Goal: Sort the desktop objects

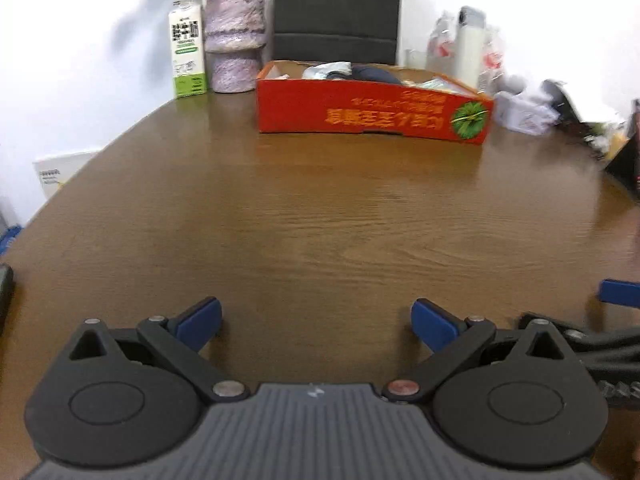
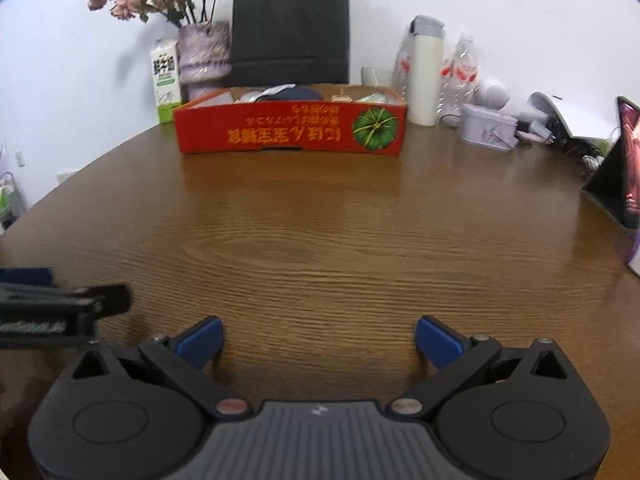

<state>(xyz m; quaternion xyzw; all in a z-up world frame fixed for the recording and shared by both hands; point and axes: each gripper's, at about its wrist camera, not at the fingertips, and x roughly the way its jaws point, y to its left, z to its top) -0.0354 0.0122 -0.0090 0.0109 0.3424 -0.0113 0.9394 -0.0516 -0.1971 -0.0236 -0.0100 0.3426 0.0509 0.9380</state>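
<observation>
Across bare wooden table (image 2: pixel 320 248), straight ahead of both spread, empty tongs, left (image 1: pixel 316 320) and right (image 2: pixel 318 338): red box (image 2: pixel 292 130), long side facing, nearer centre for right.

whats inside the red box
Over the red box rim: a dark navy item, pale wrappers and small packets. The front wall hides everything lower.

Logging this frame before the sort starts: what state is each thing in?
left gripper: open, empty
right gripper: open, empty
red box: open-topped, items inside, upright on the table
milk carton: upright
vase: upright, holding wilted flowers
white bottle: upright, capped
</observation>
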